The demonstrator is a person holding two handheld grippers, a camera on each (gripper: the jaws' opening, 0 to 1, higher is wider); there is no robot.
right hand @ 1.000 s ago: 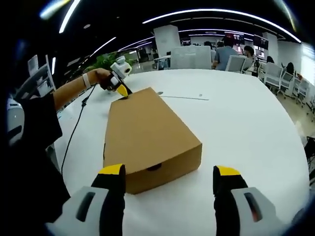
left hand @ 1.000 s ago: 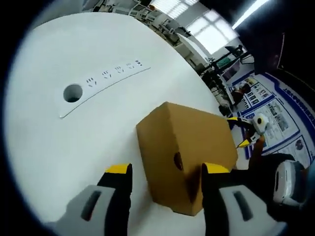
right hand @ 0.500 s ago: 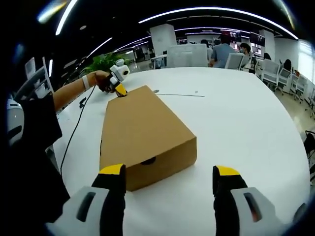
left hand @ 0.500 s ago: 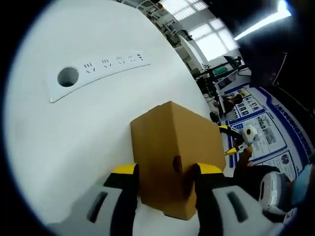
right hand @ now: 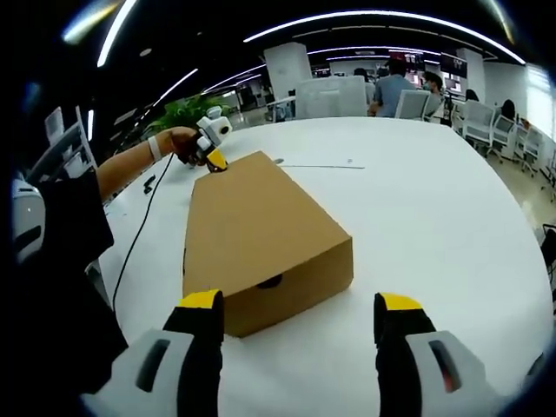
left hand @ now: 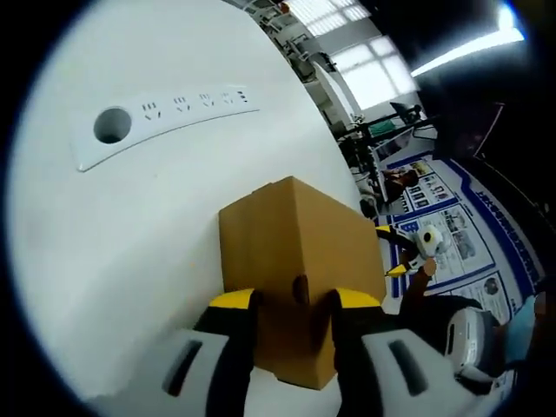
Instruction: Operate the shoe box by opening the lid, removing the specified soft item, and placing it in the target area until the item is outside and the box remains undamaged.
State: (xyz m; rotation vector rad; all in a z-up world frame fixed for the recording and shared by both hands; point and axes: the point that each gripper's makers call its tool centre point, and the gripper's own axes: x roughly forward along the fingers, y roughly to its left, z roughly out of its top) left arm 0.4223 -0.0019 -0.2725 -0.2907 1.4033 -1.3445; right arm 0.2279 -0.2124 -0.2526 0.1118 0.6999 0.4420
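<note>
White round table point(right hand: 434, 200) in an open office, power-socket strip point(left hand: 165, 117) set into its top; blue wall posters point(left hand: 452, 234) beyond, print too small to read. Plain brown shoe box point(right hand: 256, 234) lying closed on the table, no label visible. Left gripper point(left hand: 291, 304) nearly closed, clamping the box's end by its finger notch. Right gripper point(right hand: 300, 304) wide open, empty, just short of the opposite end.

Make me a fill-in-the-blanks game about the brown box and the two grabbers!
1. The lid of the shoe box is ___.
2. The box sits on a table whose colour is ___.
3. The left gripper has its tips at the box's end; the wide-open one is the ___ gripper.
4. The jaw tips on both grippers are coloured ___.

Missing words: closed; white; right; yellow
</note>
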